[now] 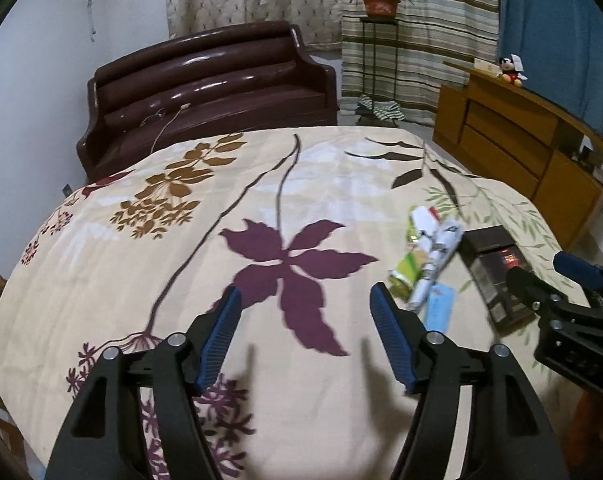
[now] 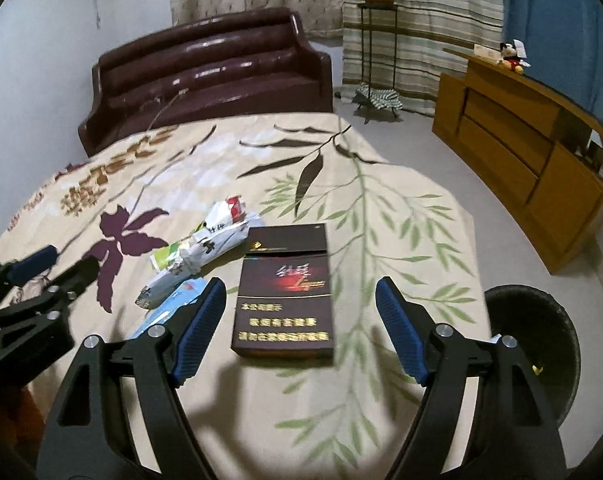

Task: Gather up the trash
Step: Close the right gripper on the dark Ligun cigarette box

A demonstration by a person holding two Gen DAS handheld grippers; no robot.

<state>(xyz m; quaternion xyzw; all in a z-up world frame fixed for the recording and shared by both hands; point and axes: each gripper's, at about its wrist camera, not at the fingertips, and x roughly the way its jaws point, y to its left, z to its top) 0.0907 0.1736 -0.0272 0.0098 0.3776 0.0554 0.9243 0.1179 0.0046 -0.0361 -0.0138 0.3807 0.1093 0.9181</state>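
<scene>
**A:** so where's the trash sitting rn?

**B:** on the floral cream cloth-covered counter (image 2: 381, 240). Crumpled white, green and red wrappers (image 2: 205, 246) lie just left of a flat dark maroon cigarette box with gold lettering (image 2: 283, 292), and a light blue slip of paper (image 2: 173, 304) is tucked under the pile's near end.

**A:** tongs?

**B:** right tongs (image 2: 299, 332) spread wide over the near end of the box, gripping nothing. Left tongs (image 1: 305, 338) wide too, empty, above a purple flower print. Round black bin (image 2: 541, 344) sits off the counter's right edge.
</scene>
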